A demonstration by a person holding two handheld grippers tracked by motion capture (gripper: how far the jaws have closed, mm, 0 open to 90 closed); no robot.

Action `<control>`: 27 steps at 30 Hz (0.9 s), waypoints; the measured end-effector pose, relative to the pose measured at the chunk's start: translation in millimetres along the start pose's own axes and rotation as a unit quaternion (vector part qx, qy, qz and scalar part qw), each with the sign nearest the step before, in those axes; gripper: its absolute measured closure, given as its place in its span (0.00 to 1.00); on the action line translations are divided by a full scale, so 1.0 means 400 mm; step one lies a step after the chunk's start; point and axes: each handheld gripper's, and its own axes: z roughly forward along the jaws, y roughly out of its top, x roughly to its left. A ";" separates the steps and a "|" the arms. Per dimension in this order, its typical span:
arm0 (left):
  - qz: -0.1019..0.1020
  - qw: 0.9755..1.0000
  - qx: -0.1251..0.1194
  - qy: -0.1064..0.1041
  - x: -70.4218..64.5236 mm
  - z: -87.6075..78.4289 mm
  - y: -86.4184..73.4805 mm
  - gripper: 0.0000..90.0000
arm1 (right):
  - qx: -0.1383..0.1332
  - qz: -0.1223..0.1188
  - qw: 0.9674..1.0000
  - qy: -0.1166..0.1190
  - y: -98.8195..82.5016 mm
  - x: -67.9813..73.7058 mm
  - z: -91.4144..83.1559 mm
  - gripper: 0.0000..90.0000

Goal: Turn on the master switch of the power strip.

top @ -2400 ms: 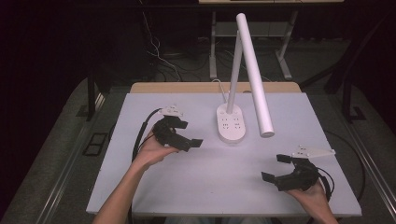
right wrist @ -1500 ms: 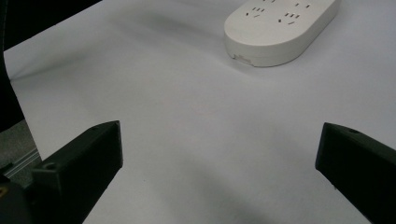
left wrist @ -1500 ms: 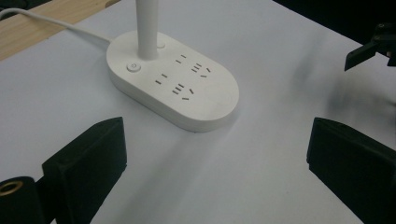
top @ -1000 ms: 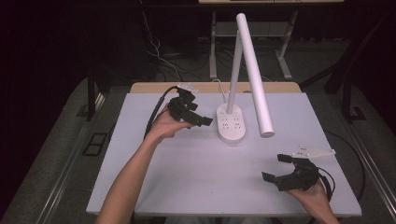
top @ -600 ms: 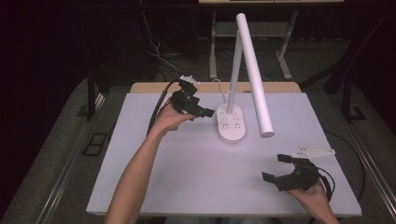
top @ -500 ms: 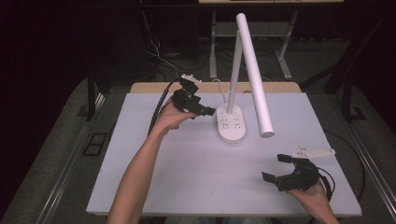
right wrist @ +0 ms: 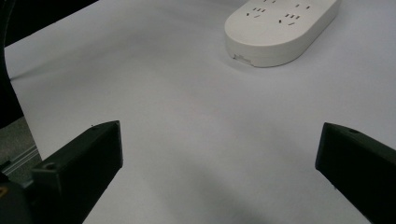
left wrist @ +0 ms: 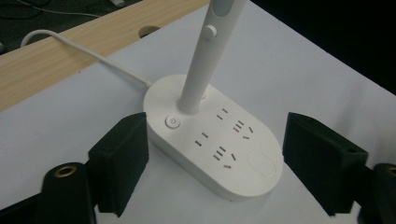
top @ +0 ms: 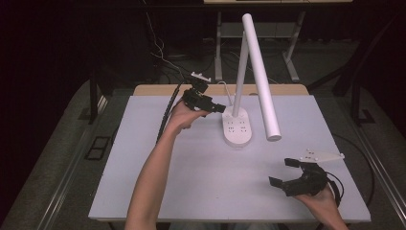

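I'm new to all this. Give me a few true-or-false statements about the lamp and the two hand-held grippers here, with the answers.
1. The left gripper is beside the lamp base. True.
2. The lamp base carries plug sockets. True.
3. The right gripper is clamped on the lamp head. False: it rests near the table's front right, jaws open on nothing.
4. The lamp's cable is black. False: white.
5. The left gripper's jaws are fully shut. False: they have just been closing but stand apart.

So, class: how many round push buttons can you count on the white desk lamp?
2. One small round white button sits partway up the lamp's white stem; one round power button lies on the white oval base, beside the stem's foot. Others may be hidden behind the stem.
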 end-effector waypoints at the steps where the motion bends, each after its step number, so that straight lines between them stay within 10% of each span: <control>1: -0.007 1.000 -0.002 -0.001 0.001 0.004 -0.001 0.27 | 0.000 0.000 1.000 0.000 0.000 0.000 0.000 0.00; 27: -0.092 0.995 -0.049 0.004 0.032 0.107 -0.018 0.84 | 0.003 -0.001 1.000 0.002 0.000 0.005 0.001 0.00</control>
